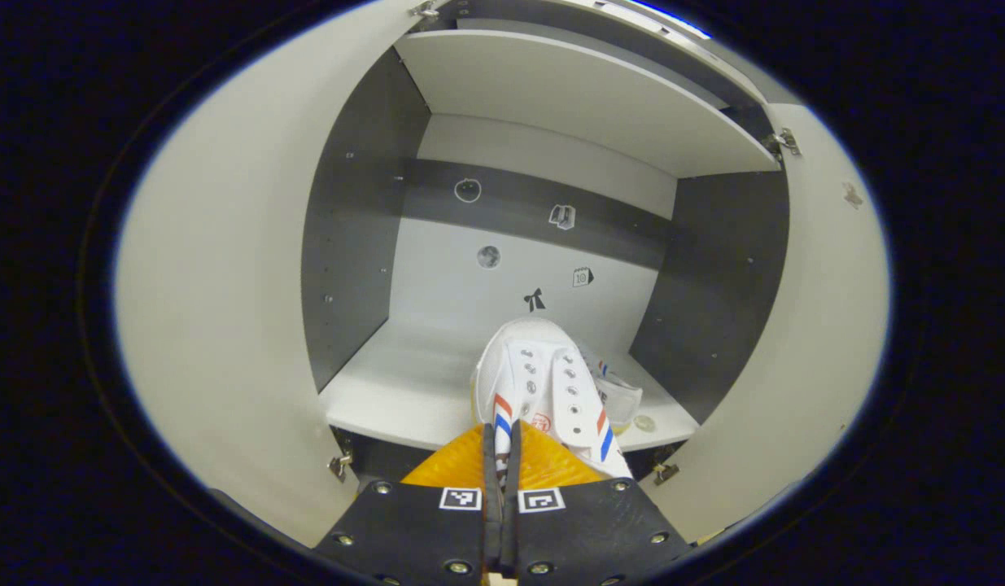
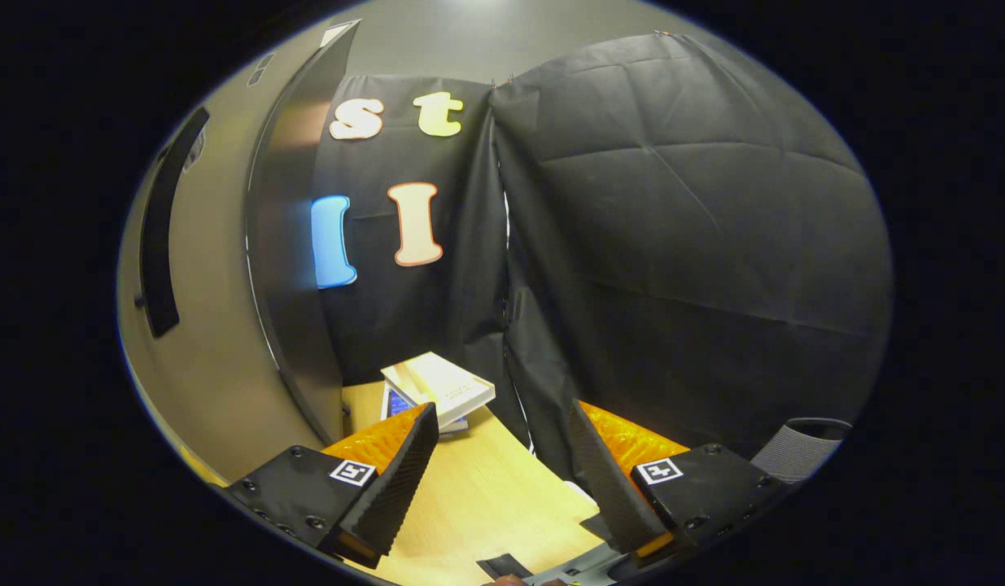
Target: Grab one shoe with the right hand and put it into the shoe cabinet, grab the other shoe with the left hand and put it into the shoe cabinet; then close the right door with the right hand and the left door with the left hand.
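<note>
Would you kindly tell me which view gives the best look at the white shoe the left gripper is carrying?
The left gripper view: the white shoe sits centred ahead of the left gripper, over the cabinet shelf. The right gripper view faces the booth wall and a wooden table instead.

Left gripper view: 2 shoes on the lower shelf (image 1: 404, 391), i.e. 1 white shoe (image 1: 535, 382) w/ red-blue stripes near centre and 1 more shoe (image 1: 620, 395) just right of it, partly hidden; 2 shelves incl. the upper shelf (image 1: 583, 98); 2 cabinet doors, left door (image 1: 225, 285) and right door (image 1: 819, 325), both open; 5 small stickers on the back panel (image 1: 445, 277); 4 door hinges. Right gripper view: 2 flat books/boxes stacked, top one (image 2: 437, 387), far on the desk (image 2: 478, 496); 1 grey ribbed sleeve (image 2: 799, 448) at right edge. Grippers: 2 total, 1 per view, each w/ 2 square markers.
</note>
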Tool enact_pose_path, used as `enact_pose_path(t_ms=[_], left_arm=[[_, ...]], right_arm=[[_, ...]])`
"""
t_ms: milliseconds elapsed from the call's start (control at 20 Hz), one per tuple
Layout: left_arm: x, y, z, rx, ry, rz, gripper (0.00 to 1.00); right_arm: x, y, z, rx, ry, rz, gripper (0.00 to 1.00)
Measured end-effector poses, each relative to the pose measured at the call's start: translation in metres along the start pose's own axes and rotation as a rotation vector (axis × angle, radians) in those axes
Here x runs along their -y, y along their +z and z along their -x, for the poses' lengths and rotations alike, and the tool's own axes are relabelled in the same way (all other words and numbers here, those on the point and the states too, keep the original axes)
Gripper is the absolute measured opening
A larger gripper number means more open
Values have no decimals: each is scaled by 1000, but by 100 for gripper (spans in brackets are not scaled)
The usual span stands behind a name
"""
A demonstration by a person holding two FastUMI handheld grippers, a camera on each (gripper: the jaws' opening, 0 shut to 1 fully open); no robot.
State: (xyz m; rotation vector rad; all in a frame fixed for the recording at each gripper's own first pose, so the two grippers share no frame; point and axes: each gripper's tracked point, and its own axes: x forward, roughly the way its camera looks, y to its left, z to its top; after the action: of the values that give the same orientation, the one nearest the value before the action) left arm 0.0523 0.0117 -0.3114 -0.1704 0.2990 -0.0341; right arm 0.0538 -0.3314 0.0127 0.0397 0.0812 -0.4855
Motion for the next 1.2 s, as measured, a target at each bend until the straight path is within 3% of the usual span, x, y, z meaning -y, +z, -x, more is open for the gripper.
enact_pose_path(t_ms=[150,350,750,850,900,1050,1150,1200], left_arm=[[0,2,2,21,10,-7,1],[-1,1,0,37,33,-36,1],[-2,-12,-12,-56,61,-51,1],[-4,-16,-19,-67,67,-53,1],[-5,-17,-18,-72,72,-56,1],[-12,-20,-13,-84,105,-41,1],[-11,-19,-4,-73,103,12,6],[-13,-12,2,-48,101,27,14]], right_arm=[[5,20,-3,43,-15,-40,96],[5,12,-6,21,-20,-85,98],[26,10,-19,4,-72,-113,98],[24,13,-26,3,-59,-128,98],[22,18,-29,13,-49,-136,93],[15,28,-39,41,-21,-144,98],[2,33,-42,44,31,-136,98],[-5,33,-42,41,55,-120,98]])
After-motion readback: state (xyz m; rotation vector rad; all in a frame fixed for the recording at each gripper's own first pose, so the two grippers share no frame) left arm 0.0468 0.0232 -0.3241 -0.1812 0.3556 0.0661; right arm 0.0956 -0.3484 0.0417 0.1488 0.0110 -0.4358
